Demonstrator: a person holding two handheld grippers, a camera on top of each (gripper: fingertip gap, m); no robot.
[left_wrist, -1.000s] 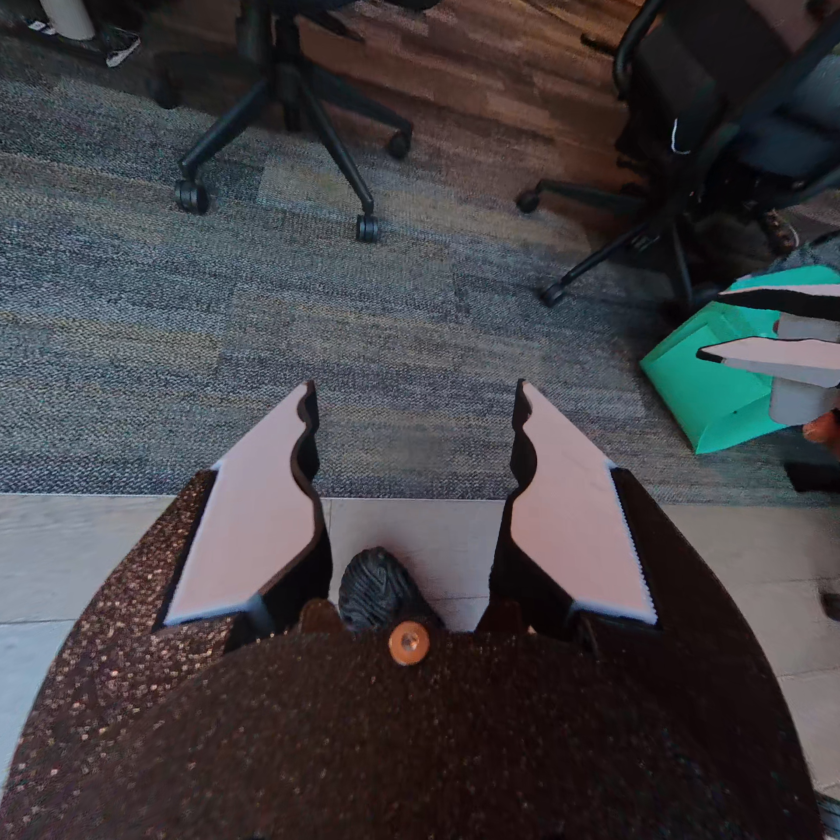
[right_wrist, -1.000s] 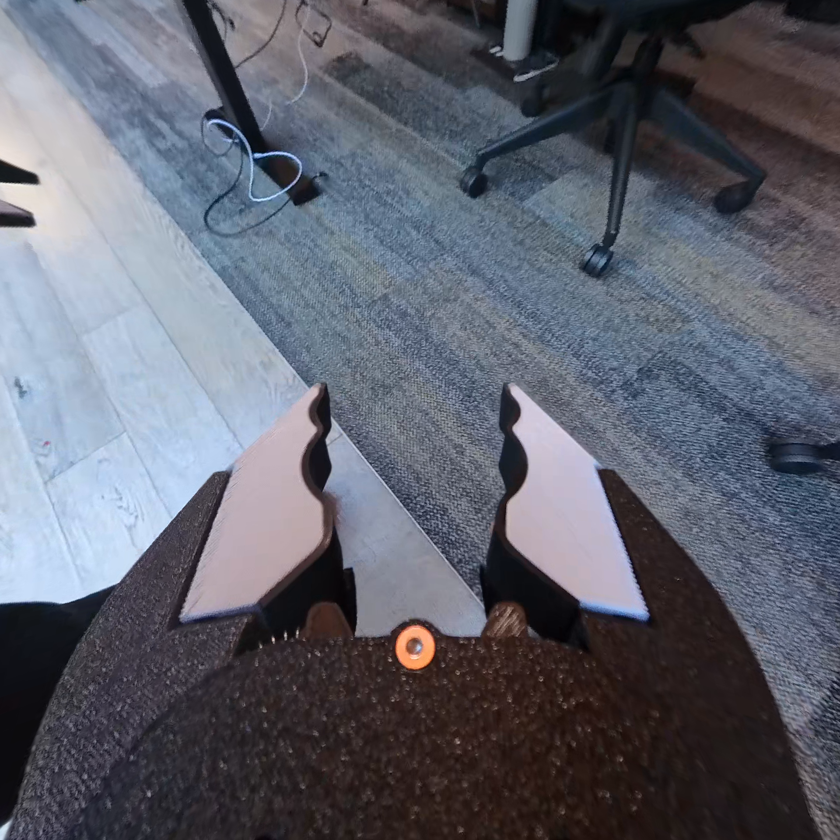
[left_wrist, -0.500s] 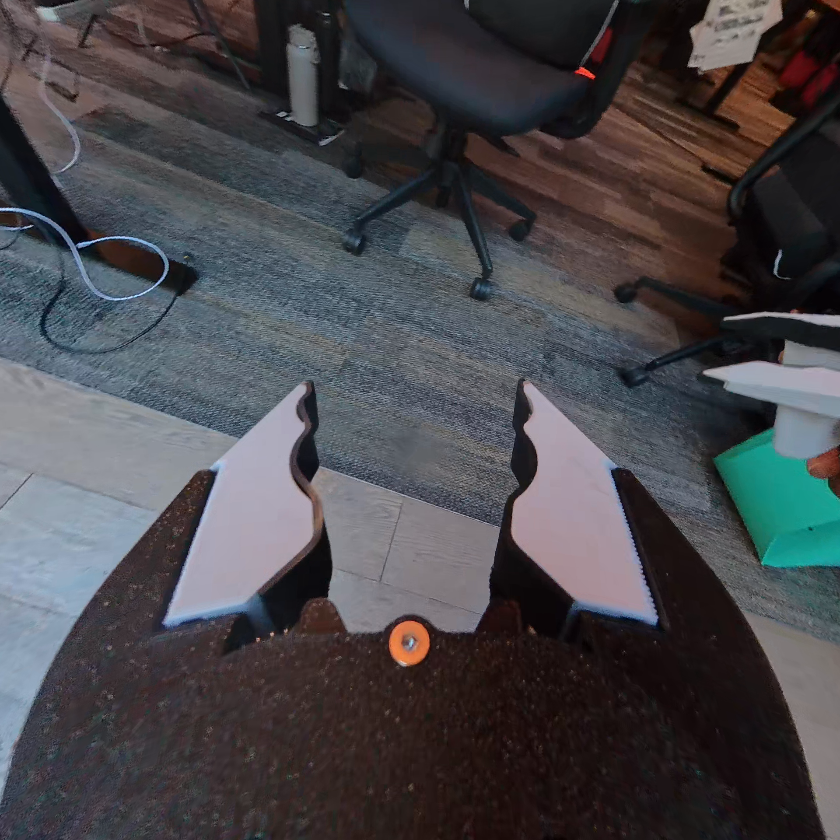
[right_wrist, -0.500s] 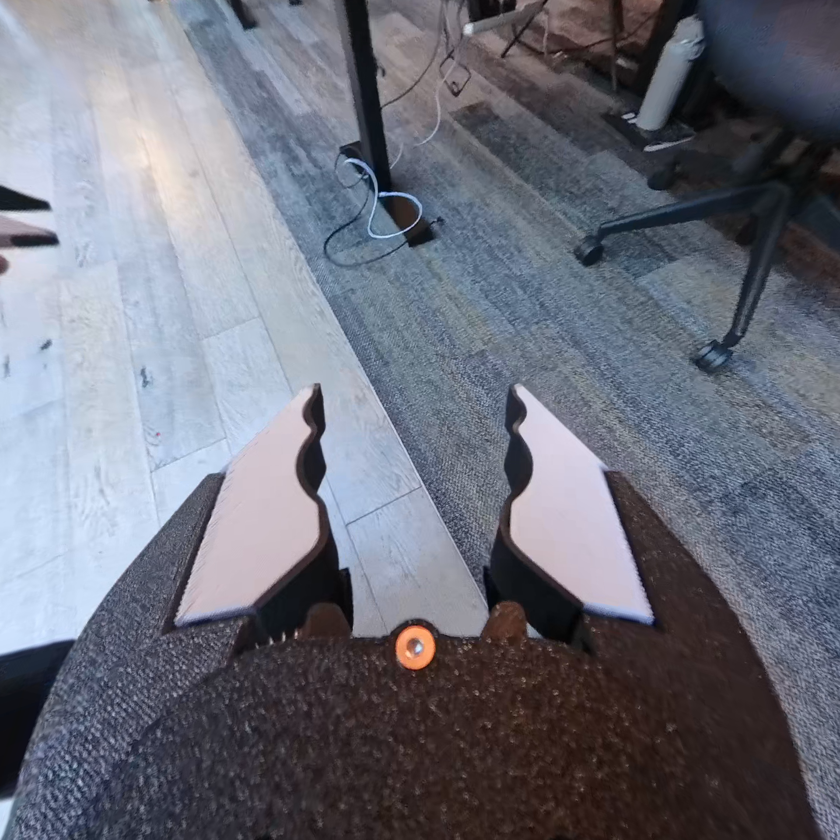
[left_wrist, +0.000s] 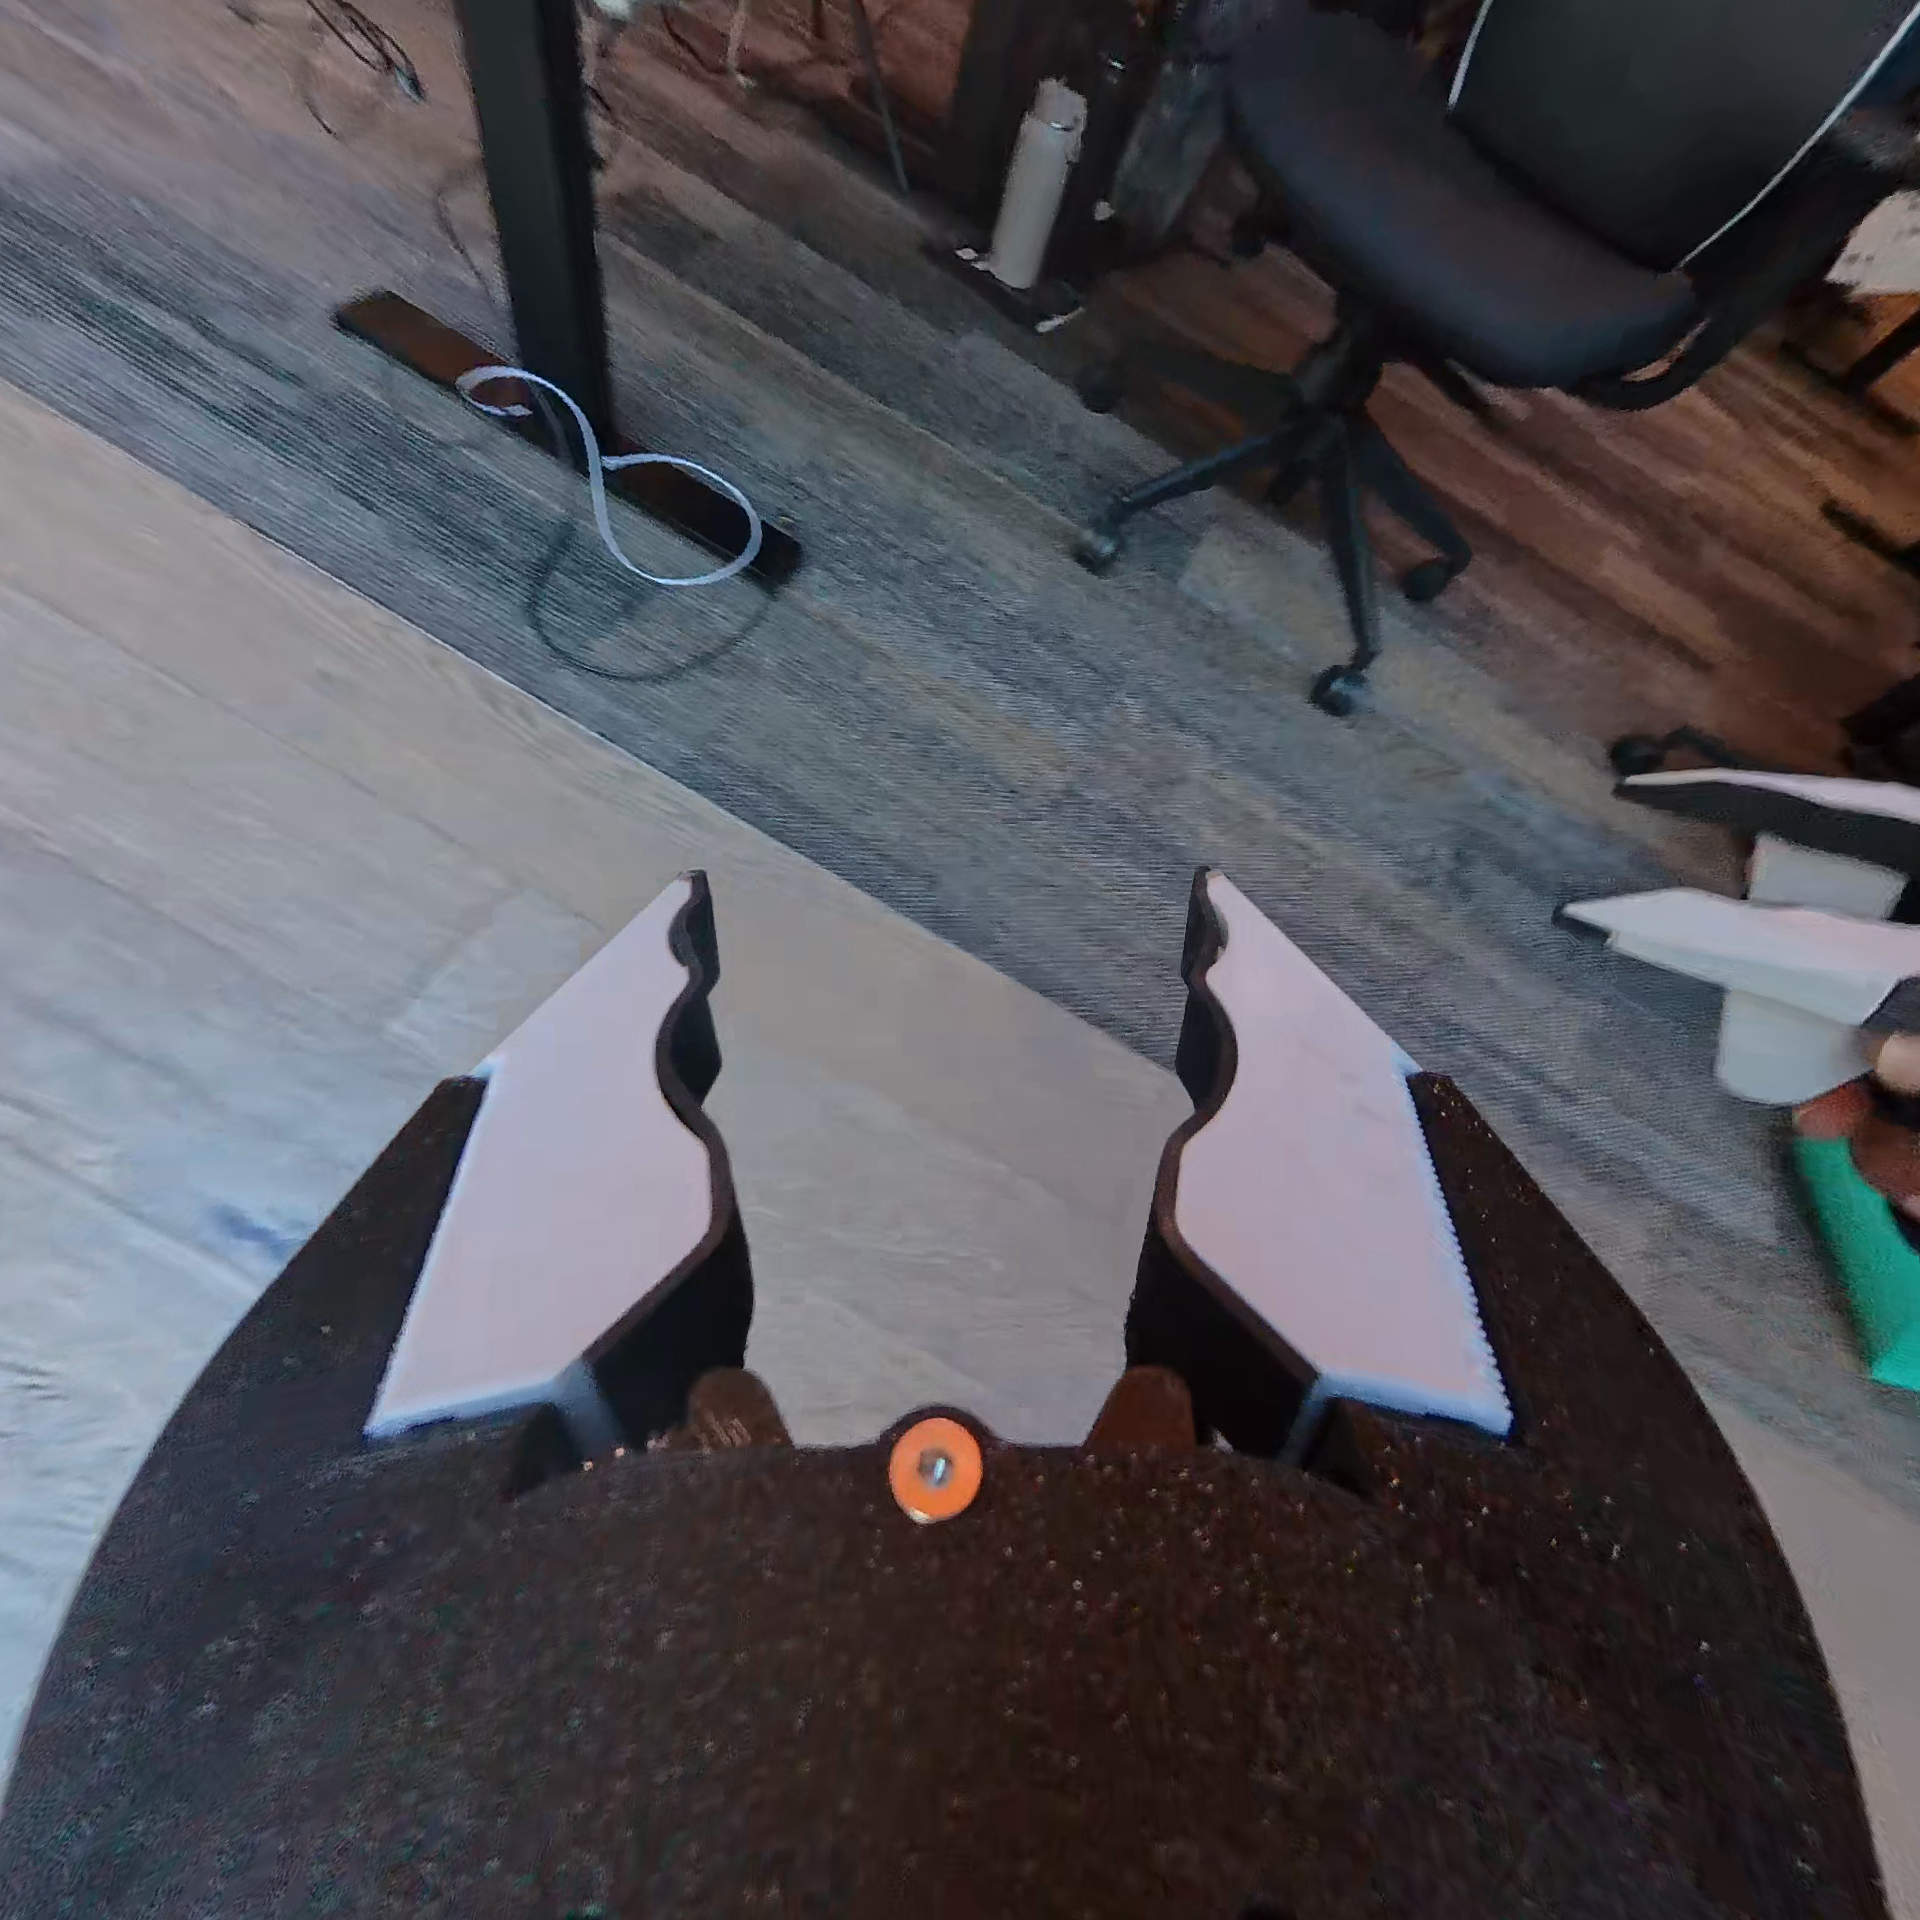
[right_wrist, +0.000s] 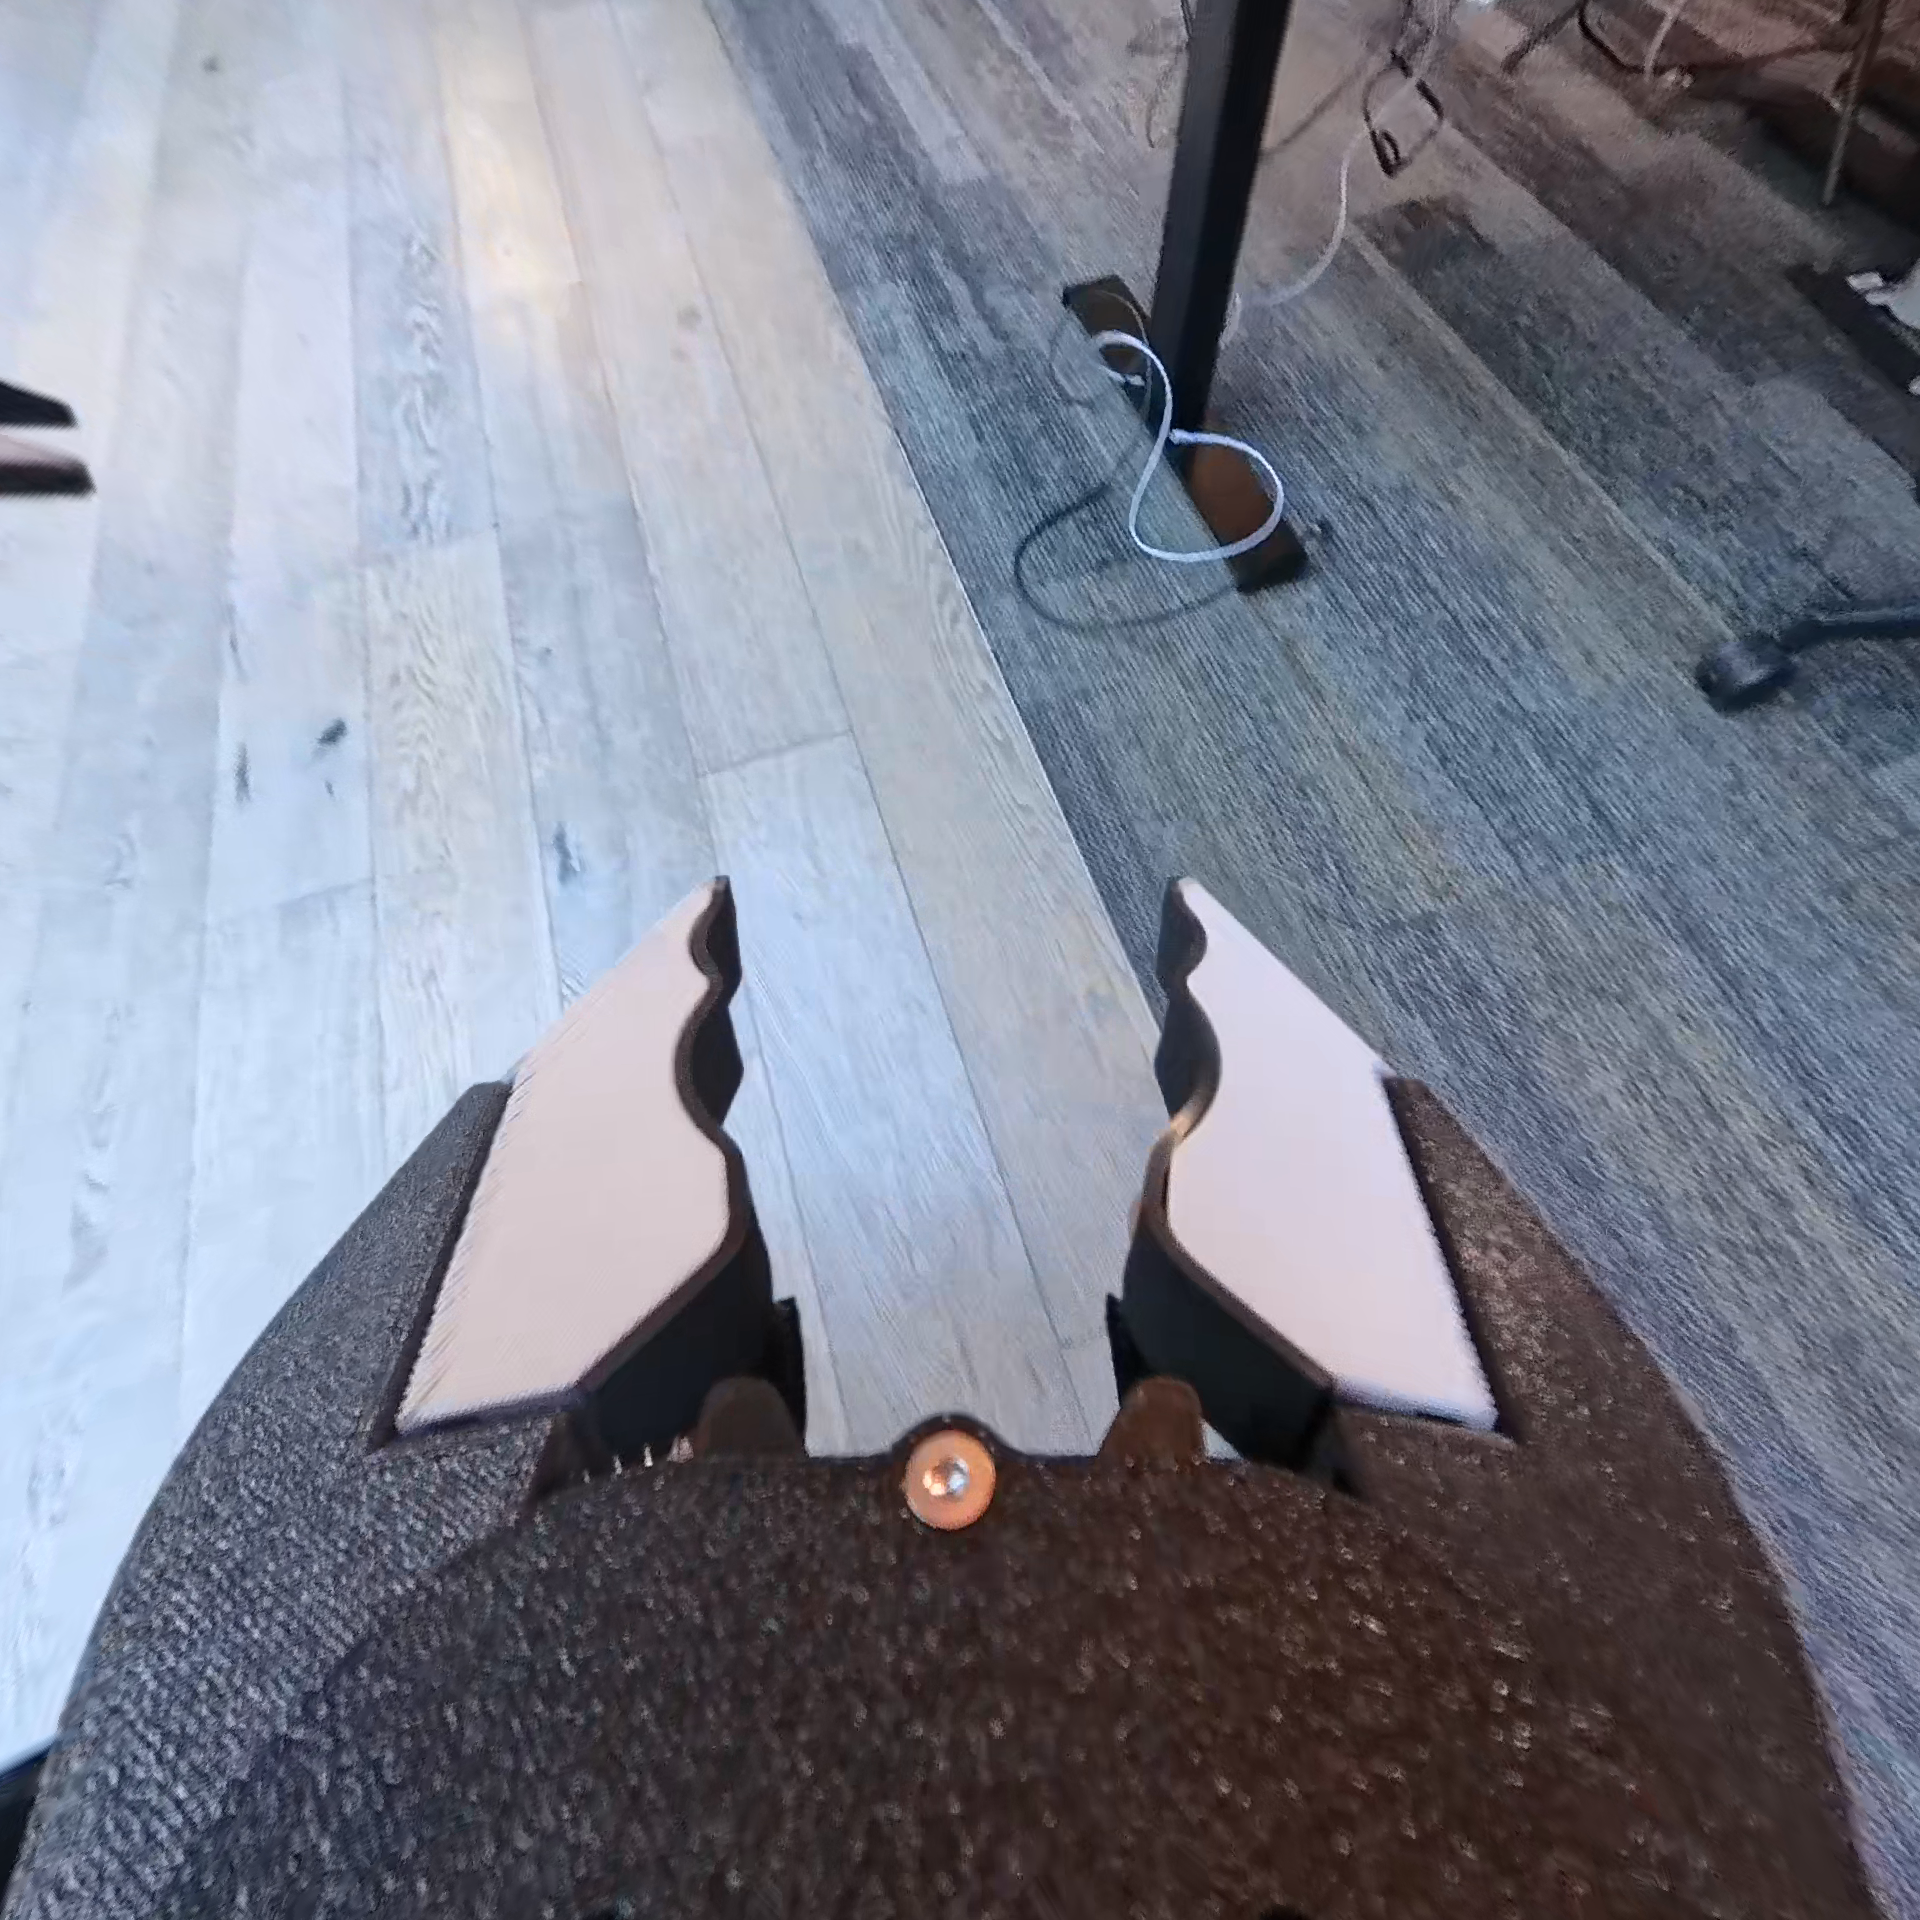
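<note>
1. We are over an office floor where pale grey wood-look planks (right_wrist: 436, 623) meet a band of grey striped carpet (left_wrist: 1039, 727); the seam between them serves as our landmark.
2. Our left gripper (left_wrist: 951, 894) hangs in the air above the planks just on the near side of the seam, jaws spread wide and holding nothing.
3. Our right gripper (right_wrist: 945, 899) also hovers above the planks beside the seam, jaws spread, nothing between them and touching nothing.
4. Nothing is gripped or touched by either tool, so no handling shows as done.
5. Past the seam to the right, a green folded sheet (left_wrist: 1860, 1257) lies on the carpet, partly hidden behind the other gripper.
6. Farther across the seam, a black desk leg with a flat foot (left_wrist: 540, 208) stands on the carpet, with a looped white cable (left_wrist: 613, 499) and a thin black cable around its foot.
7. Beyond that, a black wheeled office chair (left_wrist: 1455, 260) and an upright white bottle (left_wrist: 1029, 197) stand well apart from both grippers.
</note>
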